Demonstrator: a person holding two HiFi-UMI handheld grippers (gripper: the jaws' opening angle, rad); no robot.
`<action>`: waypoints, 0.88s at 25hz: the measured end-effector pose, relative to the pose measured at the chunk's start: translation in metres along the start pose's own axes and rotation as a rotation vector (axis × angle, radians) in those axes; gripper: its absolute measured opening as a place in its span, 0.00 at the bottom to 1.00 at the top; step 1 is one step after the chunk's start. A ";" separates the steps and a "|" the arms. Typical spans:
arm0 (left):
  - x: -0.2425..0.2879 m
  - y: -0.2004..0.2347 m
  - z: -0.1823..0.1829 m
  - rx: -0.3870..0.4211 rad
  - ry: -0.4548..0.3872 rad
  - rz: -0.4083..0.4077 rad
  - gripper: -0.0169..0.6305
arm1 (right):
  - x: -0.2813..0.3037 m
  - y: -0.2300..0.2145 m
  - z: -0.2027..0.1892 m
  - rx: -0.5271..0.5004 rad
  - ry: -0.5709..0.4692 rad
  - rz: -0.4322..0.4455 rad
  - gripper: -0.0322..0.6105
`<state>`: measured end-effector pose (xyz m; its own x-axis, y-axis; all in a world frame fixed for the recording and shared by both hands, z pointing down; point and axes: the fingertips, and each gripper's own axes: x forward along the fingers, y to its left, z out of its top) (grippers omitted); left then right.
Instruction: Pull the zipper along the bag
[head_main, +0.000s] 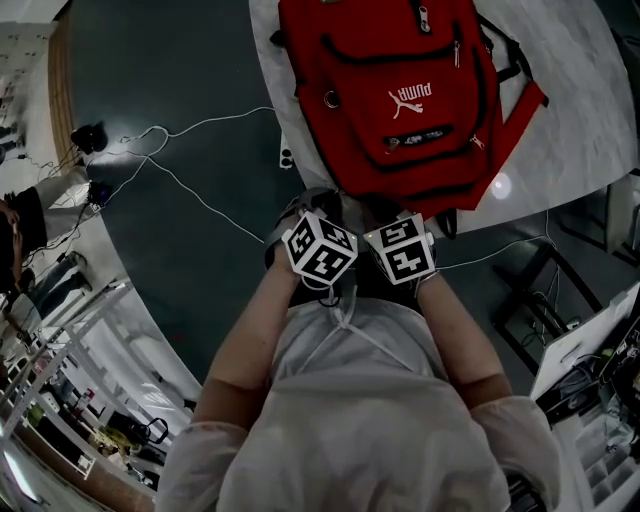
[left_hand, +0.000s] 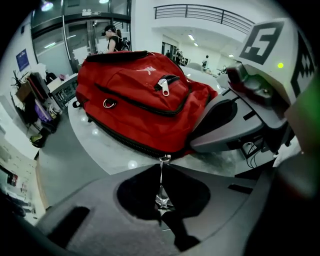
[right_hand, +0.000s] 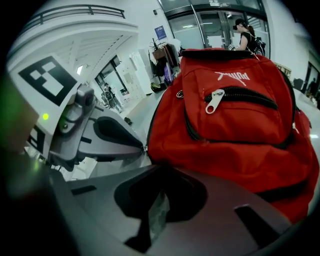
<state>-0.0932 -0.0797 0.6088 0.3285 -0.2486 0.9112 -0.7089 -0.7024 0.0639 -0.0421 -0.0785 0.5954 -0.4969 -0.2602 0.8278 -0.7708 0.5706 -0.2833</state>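
left gripper (left_hand: 162, 169): clenched on small silver metal zipper pull (left_hand: 164, 159) | right gripper (right_hand: 159, 172): clamped, seemingly pinching near edge of red fabric backpack (head_main: 400, 90) | backpack: flat on pale marbled tabletop (head_main: 585, 120) | progress: pull grasped; run along black zipper track (left_hand: 125, 142) apparently all ahead

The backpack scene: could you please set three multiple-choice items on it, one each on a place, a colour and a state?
1. Where does the backpack lie? A the floor; B the pale table; C a chair.
2. What colour is the backpack? A red; B blue; C green.
3. The jaws of the left gripper are: A apart and empty; B shut on a strap; C shut on the zipper pull.
Key: 1 B, the pale tabletop shows under it; 2 A, it is red in every view; 3 C, the metal pull sits pinched between the closed jaws.
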 end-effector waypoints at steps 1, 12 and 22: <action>-0.001 0.002 0.000 -0.007 -0.002 0.000 0.06 | 0.000 0.000 0.000 0.000 0.006 0.006 0.09; -0.008 0.034 0.010 0.026 -0.033 0.059 0.06 | 0.001 0.000 0.000 0.059 0.089 0.063 0.09; -0.007 0.062 0.018 -0.013 -0.081 0.059 0.06 | 0.001 -0.001 0.000 0.105 0.150 0.133 0.09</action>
<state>-0.1279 -0.1336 0.5994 0.3345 -0.3427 0.8779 -0.7364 -0.6763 0.0166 -0.0423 -0.0796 0.5964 -0.5379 -0.0648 0.8405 -0.7439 0.5055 -0.4371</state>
